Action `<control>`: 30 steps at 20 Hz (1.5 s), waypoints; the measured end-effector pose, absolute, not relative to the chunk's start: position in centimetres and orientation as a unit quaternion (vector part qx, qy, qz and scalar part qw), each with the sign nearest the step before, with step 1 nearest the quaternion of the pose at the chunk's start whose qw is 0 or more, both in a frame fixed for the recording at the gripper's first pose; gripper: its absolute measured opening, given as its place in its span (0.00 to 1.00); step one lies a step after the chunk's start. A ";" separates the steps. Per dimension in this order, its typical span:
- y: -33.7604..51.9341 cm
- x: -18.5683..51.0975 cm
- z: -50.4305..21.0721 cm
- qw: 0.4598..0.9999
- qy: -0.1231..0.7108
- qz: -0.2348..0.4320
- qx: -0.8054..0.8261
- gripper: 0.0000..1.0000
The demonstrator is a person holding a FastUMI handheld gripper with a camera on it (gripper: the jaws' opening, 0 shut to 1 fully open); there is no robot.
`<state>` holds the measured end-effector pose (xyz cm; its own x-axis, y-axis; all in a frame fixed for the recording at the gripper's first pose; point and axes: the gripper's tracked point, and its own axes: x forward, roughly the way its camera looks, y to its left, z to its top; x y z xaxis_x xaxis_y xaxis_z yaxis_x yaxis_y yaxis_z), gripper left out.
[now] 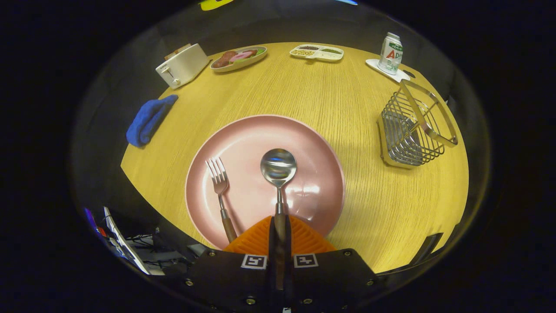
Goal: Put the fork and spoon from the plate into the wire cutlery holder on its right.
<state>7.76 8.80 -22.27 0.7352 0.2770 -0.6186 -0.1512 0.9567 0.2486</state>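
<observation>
A pink plate (304, 143) sits on the round wooden table just ahead of my fingers. On it lies a fork (219, 182) to the left, tines pointing away, its wooden handle running under the left finger. A spoon (278, 167) lies in the plate's middle, bowl away from me. My gripper (280, 232) is shut on the spoon's handle, which is pinched between both fingers. The wire cutlery holder (410, 130) stands to the right of the plate, tilted in this view, and holds nothing that I can see.
A blue cloth (150, 119) lies left of the plate. At the table's far side stand a white toaster (182, 65), a plate of food (239, 58), a divided snack tray (317, 52) and a can (391, 53) on a coaster.
</observation>
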 end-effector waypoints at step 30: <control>-8.1 7.8 -13.7 0.934 0.241 0.003 0.263 0.08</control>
<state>7.80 -8.07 -13.65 0.8842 0.1313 -0.4482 0.1216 0.8618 0.4924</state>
